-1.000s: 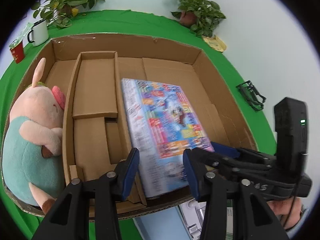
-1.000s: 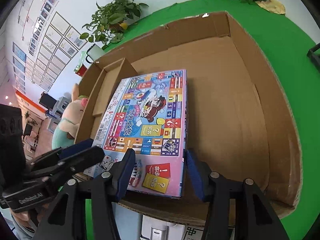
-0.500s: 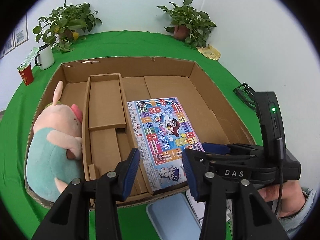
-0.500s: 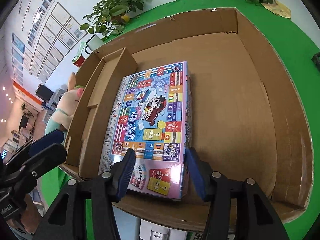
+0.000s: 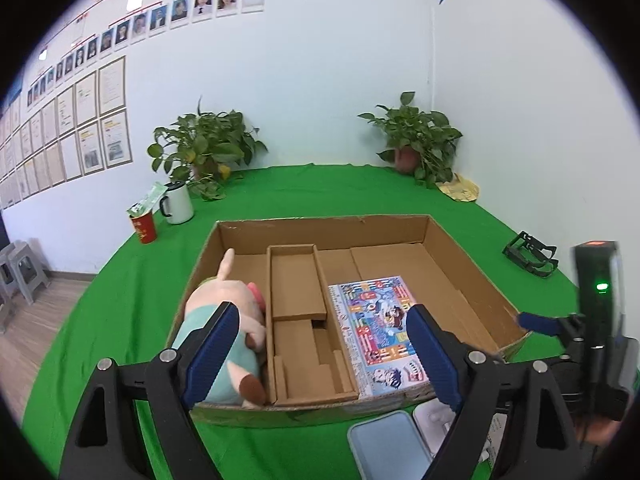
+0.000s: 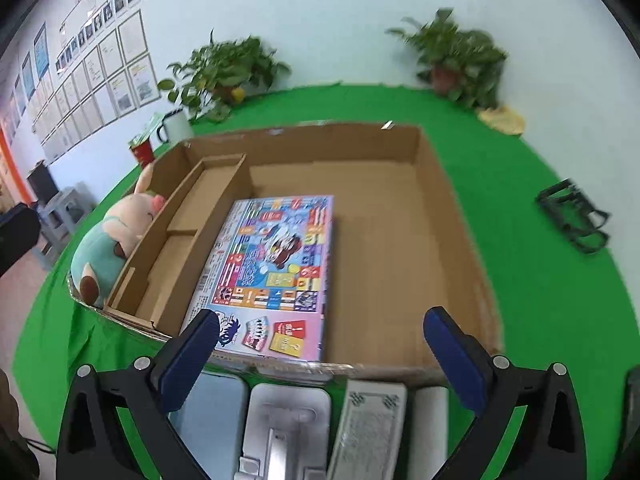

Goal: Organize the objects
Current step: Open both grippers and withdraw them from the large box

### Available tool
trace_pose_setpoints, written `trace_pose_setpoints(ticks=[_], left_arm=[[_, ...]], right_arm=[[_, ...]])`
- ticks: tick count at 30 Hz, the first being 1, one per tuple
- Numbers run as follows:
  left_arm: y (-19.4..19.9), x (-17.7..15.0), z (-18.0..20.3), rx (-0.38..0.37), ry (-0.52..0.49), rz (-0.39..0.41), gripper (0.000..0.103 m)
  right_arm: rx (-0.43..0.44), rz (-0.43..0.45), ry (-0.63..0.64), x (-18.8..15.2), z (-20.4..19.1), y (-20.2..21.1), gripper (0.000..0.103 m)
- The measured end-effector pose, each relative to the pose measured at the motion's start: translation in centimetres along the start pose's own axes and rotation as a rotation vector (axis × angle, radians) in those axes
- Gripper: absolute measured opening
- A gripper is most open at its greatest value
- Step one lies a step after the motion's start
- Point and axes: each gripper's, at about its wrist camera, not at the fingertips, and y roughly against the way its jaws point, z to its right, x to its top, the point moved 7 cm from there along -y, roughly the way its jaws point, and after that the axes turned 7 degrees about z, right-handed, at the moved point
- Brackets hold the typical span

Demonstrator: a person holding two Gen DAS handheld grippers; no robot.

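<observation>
hand-held gripper (image 5: 322, 354) | black frame | blue pads | silver screws

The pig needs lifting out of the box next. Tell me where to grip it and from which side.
Grip the plush pig across its teal body, coming from above. It lies wedged between the cardboard box's left wall and the inner cardboard divider, so its sides are blocked; only its top is free. The soft, rounded body should squash between the jaws; the ear and feet look too thin to hold.

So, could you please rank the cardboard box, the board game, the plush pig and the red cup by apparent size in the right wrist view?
1. cardboard box
2. board game
3. plush pig
4. red cup, though it sits farther from the camera, which shrinks it.
</observation>
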Motion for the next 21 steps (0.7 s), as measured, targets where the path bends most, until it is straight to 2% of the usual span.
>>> trace_pose_setpoints(ticks=[5, 11, 16, 21], left_arm=[[1.5, -0.7, -0.6, 0.085, 0.002, 0.007, 0.086], [3.1, -2.3, 0.5, 0.033, 0.008, -0.021, 0.086], [3.7, -3.3, 1.0, 0.015, 0.017, -0.056, 0.086], [4.4, -3.7, 1.1, 0.011, 0.028, -0.056, 0.086]], right_arm=[[-0.067, 0.065, 0.019, -0.6, 0.3, 4.2, 0.103], [-0.08, 0.085, 0.051, -2.2, 0.0, 7.6, 0.103], [-0.071, 0.085, 0.081, -3.1, -0.6, 8.8, 0.103], [-0.062, 0.096, 0.095, -3.2, -0.9, 9.5, 0.103]])
